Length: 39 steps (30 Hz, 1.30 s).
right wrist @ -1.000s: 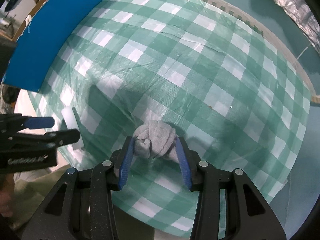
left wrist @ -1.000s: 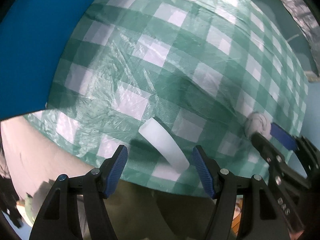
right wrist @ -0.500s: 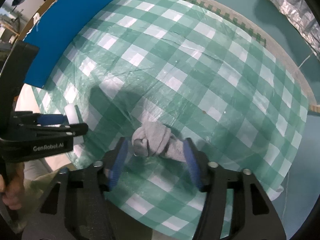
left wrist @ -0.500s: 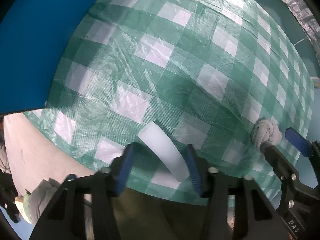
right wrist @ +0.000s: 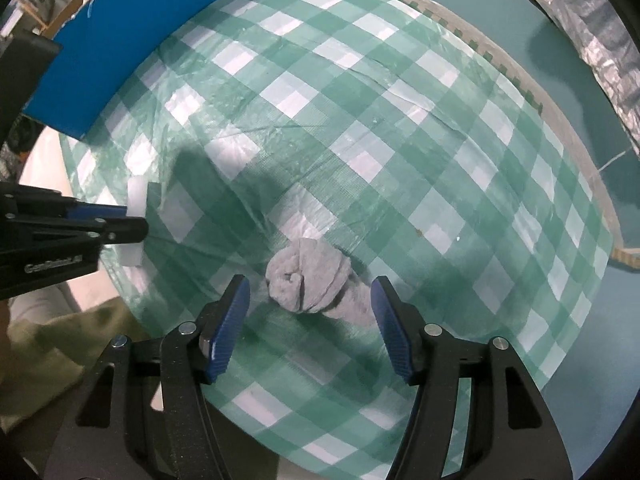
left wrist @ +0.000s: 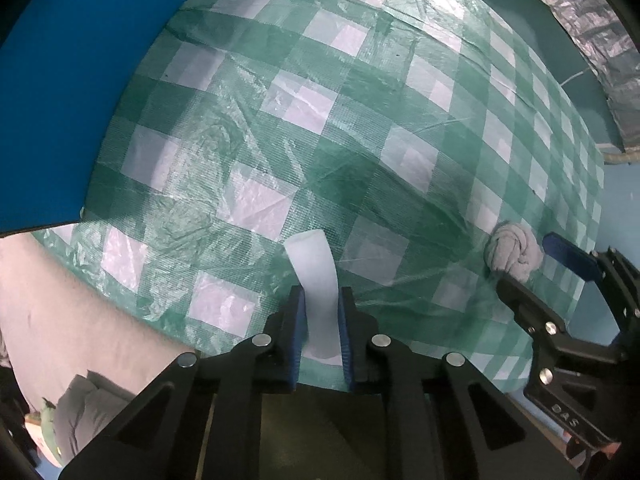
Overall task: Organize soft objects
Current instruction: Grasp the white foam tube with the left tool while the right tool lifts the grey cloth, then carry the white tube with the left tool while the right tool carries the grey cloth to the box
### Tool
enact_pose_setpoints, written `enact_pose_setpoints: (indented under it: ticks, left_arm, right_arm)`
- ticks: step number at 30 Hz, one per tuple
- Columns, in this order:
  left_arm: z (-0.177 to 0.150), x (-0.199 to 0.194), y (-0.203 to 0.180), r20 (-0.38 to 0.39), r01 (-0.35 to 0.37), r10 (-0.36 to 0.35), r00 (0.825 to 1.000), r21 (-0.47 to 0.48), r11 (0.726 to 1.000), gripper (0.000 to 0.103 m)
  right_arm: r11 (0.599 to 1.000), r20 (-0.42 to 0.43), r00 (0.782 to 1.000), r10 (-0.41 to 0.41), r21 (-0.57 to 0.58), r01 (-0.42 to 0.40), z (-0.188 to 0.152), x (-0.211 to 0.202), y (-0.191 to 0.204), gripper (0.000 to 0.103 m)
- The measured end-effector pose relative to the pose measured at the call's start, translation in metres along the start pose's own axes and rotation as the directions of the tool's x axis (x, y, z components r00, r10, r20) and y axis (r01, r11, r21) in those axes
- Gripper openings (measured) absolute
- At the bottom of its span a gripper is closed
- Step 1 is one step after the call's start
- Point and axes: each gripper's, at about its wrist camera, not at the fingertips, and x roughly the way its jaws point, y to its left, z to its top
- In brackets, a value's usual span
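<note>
A white foam strip (left wrist: 314, 280) stands between the blue pads of my left gripper (left wrist: 319, 312), which is shut on it near the table's front edge; the strip also shows in the right wrist view (right wrist: 137, 200). A knotted grey cloth ball (right wrist: 308, 280) lies on the green checked tablecloth (right wrist: 400, 140) between the spread fingers of my right gripper (right wrist: 310, 304), which is open and not touching it. The ball also shows in the left wrist view (left wrist: 514, 254), with my right gripper (left wrist: 532, 268) around it.
A blue panel (left wrist: 68, 80) stands along the table's left side, also in the right wrist view (right wrist: 132, 32). Crinkled silver sheeting (right wrist: 600, 48) lies at the far right. A person's olive clothing (right wrist: 60, 352) is below the table's front edge.
My left gripper closed from wide open onto the white foam strip, which now stands more upright. My right gripper opened and let go of the grey cloth ball, which rests on the table.
</note>
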Motion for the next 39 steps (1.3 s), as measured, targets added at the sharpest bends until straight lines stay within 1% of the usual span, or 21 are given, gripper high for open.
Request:
enact_pose_setpoints:
  ticks: [2, 3, 9, 11, 12, 13, 17, 19, 26, 28, 29, 31, 33, 35, 36, 39]
  left_arm:
    - [0.000, -0.004, 0.004, 0.002, -0.003, 0.003, 1.000, 0.011, 1.000, 0.016]
    - [-0.002, -0.014, 0.006, 0.004, -0.002, 0.002, 1.000, 0.012, 1.000, 0.016]
    - [-0.004, -0.020, 0.014, 0.010, -0.004, 0.004, 1.000, 0.026, 1.000, 0.016]
    - [0.001, -0.028, 0.017, 0.007, -0.008, 0.007, 1.000, 0.033, 0.999, 0.015]
    - [0.001, -0.030, 0.018, 0.008, -0.008, 0.008, 1.000, 0.037, 0.999, 0.015]
    - [0.002, -0.034, 0.018, 0.010, -0.012, 0.012, 1.000, 0.043, 0.999, 0.015]
    - [0.008, -0.046, 0.022, 0.026, -0.040, 0.038, 0.999, 0.085, 0.996, 0.016]
    - [0.010, -0.049, 0.022, 0.032, -0.045, 0.042, 0.999, 0.102, 0.994, 0.016]
    - [0.022, -0.067, 0.015, 0.063, -0.082, 0.072, 0.995, 0.168, 0.982, 0.016]
    - [0.026, -0.073, 0.012, 0.072, -0.092, 0.079, 0.994, 0.187, 0.978, 0.016]
    - [0.028, -0.077, 0.012, 0.077, -0.097, 0.083, 0.994, 0.200, 0.975, 0.016]
    - [0.032, -0.082, 0.011, 0.085, -0.102, 0.085, 0.993, 0.218, 0.971, 0.016]
    - [0.032, -0.094, 0.004, 0.092, -0.108, 0.089, 0.992, 0.233, 0.967, 0.016]
    - [0.035, -0.101, 0.003, 0.103, -0.118, 0.094, 0.990, 0.253, 0.960, 0.016]
    - [0.032, -0.102, -0.005, 0.108, -0.124, 0.098, 0.989, 0.260, 0.958, 0.016]
    - [0.037, -0.113, -0.008, 0.127, -0.146, 0.113, 0.985, 0.290, 0.946, 0.015]
  right_arm:
    - [1.000, -0.015, 1.000, -0.022, -0.017, 0.022, 0.002, 0.005, 0.003, 0.064]
    - [0.999, -0.019, 0.999, -0.026, -0.023, 0.025, 0.003, 0.009, 0.005, 0.064]
    - [0.999, -0.052, 0.998, -0.042, -0.018, 0.041, 0.005, 0.027, 0.005, 0.063]
    - [0.999, -0.061, 0.998, -0.032, 0.001, 0.033, 0.006, 0.031, 0.004, 0.054]
    - [0.999, -0.058, 0.998, -0.030, 0.011, 0.031, 0.006, 0.031, 0.001, 0.052]
    - [0.999, -0.050, 0.998, -0.026, 0.021, 0.028, 0.007, 0.030, 0.000, 0.046]
    - [0.997, -0.038, 0.999, -0.003, 0.072, 0.005, 0.010, 0.028, -0.006, 0.038]
    - [0.996, -0.022, 1.000, 0.001, 0.085, 0.001, 0.013, 0.024, -0.007, 0.037]
    - [0.995, -0.003, 1.000, 0.005, 0.104, -0.005, 0.019, 0.010, -0.002, 0.036]
    - [0.993, 0.000, 1.000, 0.003, 0.117, -0.003, 0.024, 0.004, 0.000, 0.036]
    - [0.993, 0.001, 1.000, 0.001, 0.122, -0.001, 0.032, -0.002, 0.007, 0.036]
    - [0.991, 0.005, 1.000, 0.000, 0.134, -0.001, 0.035, -0.008, 0.010, 0.036]
    - [0.989, 0.008, 1.000, 0.000, 0.146, -0.001, 0.035, -0.015, 0.009, 0.036]
    - [0.988, 0.012, 1.000, 0.000, 0.155, -0.002, 0.031, -0.028, -0.002, 0.036]
    - [0.987, 0.015, 1.000, 0.000, 0.161, -0.002, 0.034, -0.032, -0.002, 0.036]
    - [0.985, 0.021, 1.000, -0.004, 0.174, 0.000, 0.040, -0.041, 0.001, 0.036]
